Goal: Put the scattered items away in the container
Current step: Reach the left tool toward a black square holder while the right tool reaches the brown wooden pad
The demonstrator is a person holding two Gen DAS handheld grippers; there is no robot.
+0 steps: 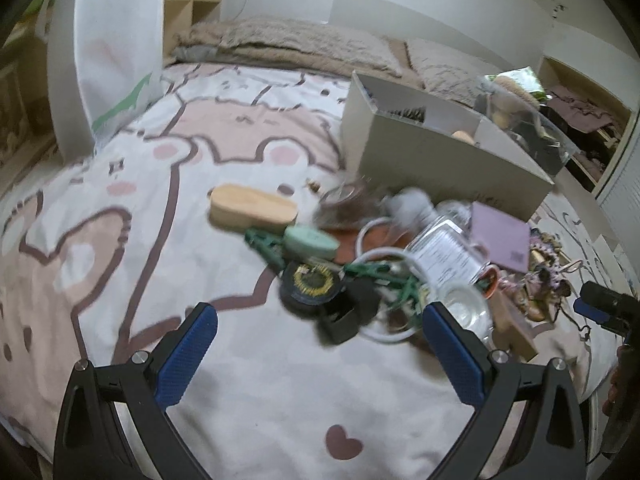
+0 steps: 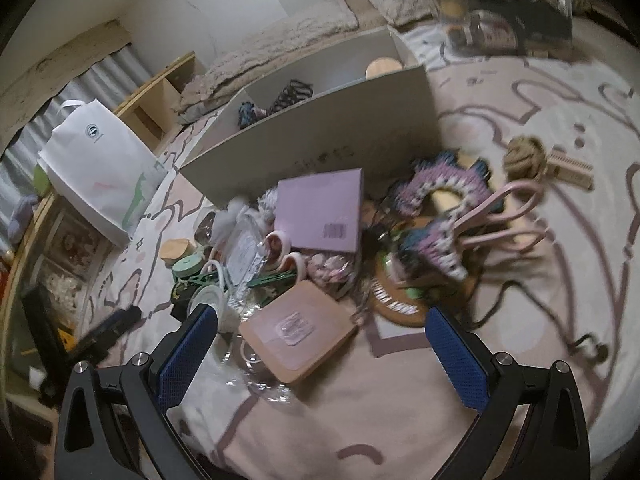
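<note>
A pile of scattered items lies on the bed in front of a beige open box [image 1: 440, 152], also in the right wrist view [image 2: 320, 140]. The pile holds a wooden brush [image 1: 252, 206], a mint round tin [image 1: 310, 242], a dark tape roll [image 1: 312, 282], green clips [image 1: 376, 270], a white cable [image 1: 384, 256], a clear packet [image 1: 448, 256] and a purple booklet [image 1: 500, 240]. My left gripper [image 1: 320, 320] is open and empty just before the tape roll. My right gripper [image 2: 320, 322] is open and empty over a pink square case [image 2: 296, 332]. The booklet [image 2: 320, 210] and pink scissors [image 2: 504, 216] lie beyond it.
A white paper bag [image 1: 116, 40] stands at the far left of the bed. A clear bin [image 1: 524, 120] of items sits behind the box. A rope ball [image 2: 524, 158] and wooden comb [image 2: 572, 168] lie to the right. A shelf [image 2: 52, 264] borders the bed.
</note>
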